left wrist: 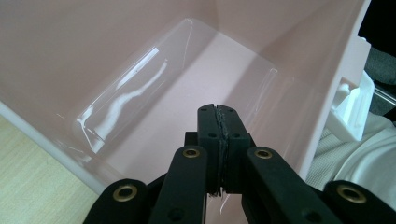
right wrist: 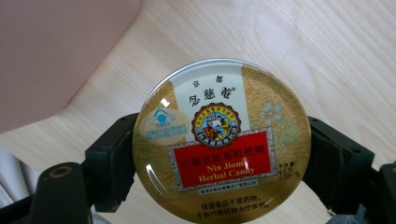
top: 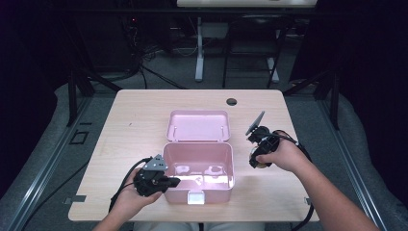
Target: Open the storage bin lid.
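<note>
Right gripper view puts the right gripper (right wrist: 219, 154) with its jaws spread wide around a round candy tin (right wrist: 220, 142) — one pad on each side of the rim, lid facing the camera, light wood table (right wrist: 303, 42) beneath. In the high view that gripper (top: 258, 153) sits just right of the open pink box (top: 198, 166), the tin (top: 261, 164) low in the hand. The left gripper (top: 169, 183) rests on the box's front left corner; in the left gripper view its jaws (left wrist: 218, 122) are pressed together with nothing between them, just over the pink interior (left wrist: 154, 88). To do this well, I judge — keep the squeeze even so the smooth rim cannot slip, carry the tin level over the near wall, let the closed left gripper brace the box, and release only once the tin is on the floor of the box.
</note>
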Motion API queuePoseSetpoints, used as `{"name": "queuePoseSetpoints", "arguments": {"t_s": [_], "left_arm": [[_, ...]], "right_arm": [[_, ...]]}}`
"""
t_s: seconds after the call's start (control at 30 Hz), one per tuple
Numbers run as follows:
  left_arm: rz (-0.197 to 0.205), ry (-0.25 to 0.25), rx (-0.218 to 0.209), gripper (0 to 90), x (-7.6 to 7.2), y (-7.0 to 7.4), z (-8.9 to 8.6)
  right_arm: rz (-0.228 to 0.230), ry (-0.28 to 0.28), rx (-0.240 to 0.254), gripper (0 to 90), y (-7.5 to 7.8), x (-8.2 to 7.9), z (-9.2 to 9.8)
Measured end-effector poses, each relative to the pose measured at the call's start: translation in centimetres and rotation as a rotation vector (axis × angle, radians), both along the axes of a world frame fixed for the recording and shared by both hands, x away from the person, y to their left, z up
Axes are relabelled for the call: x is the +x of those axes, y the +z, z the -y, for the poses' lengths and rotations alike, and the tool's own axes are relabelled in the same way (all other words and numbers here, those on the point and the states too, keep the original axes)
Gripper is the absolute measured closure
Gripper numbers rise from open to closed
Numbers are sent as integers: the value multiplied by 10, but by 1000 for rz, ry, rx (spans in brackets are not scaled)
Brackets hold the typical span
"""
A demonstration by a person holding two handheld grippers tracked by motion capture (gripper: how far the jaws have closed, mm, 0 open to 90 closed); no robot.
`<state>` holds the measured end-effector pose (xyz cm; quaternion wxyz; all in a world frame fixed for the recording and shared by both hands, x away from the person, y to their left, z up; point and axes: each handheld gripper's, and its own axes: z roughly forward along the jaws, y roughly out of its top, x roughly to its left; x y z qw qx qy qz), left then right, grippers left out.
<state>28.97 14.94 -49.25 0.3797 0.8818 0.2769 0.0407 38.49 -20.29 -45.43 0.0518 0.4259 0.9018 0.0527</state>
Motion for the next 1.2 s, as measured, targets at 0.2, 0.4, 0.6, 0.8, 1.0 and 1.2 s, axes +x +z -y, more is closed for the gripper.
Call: {"name": "queuePoseSetpoints", "arguments": {"t_s": [0.2, 0.4, 0.6, 0.8, 1.0, 1.2], "left_arm": [[0, -1, 3, 889, 0, 0, 0], [5, 1, 4, 890, 0, 0, 0], [6, 2, 9, 890, -1, 0, 0], [5, 1, 9, 891, -1, 0, 1], [4, 2, 8, 891, -1, 0, 0], [5, -2, 5, 891, 0, 0, 0]], "right_arm": [[5, 25, -1, 199, 13, -3, -6], [9, 42, 24, 199, 29, -7, -11], [3, 72, 17, 199, 43, -9, -16], [1, 95, 27, 199, 54, -11, -24], [14, 136, 26, 199, 65, -13, -33], [21, 202, 18, 199, 72, -15, -47]]}}
